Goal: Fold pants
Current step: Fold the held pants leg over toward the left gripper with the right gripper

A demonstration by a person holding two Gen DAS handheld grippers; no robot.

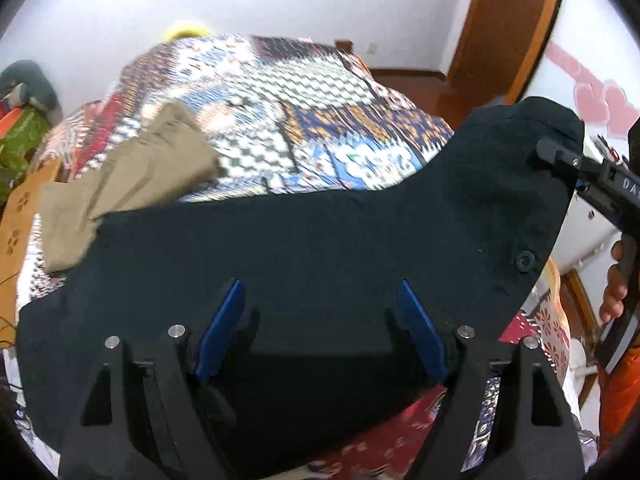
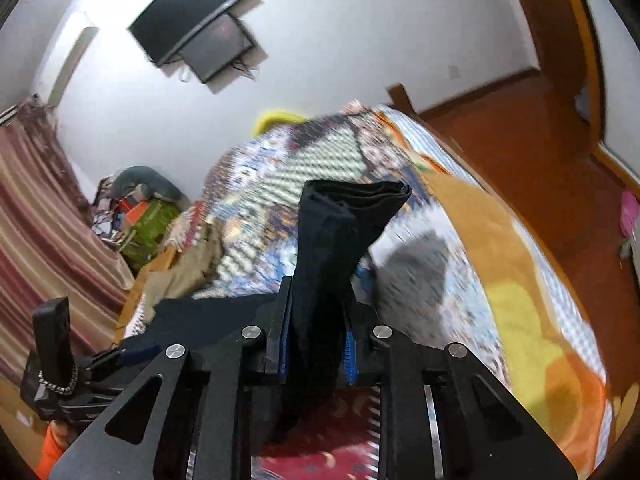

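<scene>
Lying across a patchwork-patterned bedspread (image 1: 280, 92) — one pair of dark navy cloth pants (image 1: 320, 240), spread wide below the left wrist camera, one corner lifted at upper right.

Grippers, two. Left gripper (image 1: 322, 332): black frame, blue pads, fingers (image 1: 224, 328) standing wide apart above the dark cloth; no pad presses on it. Right gripper (image 2: 316, 320): fingers drawn narrow and clamped on a bunched, folded edge of the pants (image 2: 332, 232), which rises as a thick wad between the blue pads. In the left view the same gripper (image 1: 540, 152) pinches the raised corner, with a hand (image 1: 616, 288) on its handle at the frame's right edge.

Buttons on the pants, one seen (image 1: 525, 260), near the lifted edge.

Other garments: one pair of khaki tan trousers (image 1: 132, 184), lying loose on the bedspread, its lower end just under the navy cloth's left side.

Surroundings — two dark wall-mounted screens (image 2: 192, 28), one striped maroon curtain (image 2: 40, 216), one pile of mixed clothing (image 2: 144, 208) by the wall, one yellow object (image 1: 186, 31) behind the bed, an orange-brown wooden floor (image 2: 540, 152). Bedspread blurred in both views.
</scene>
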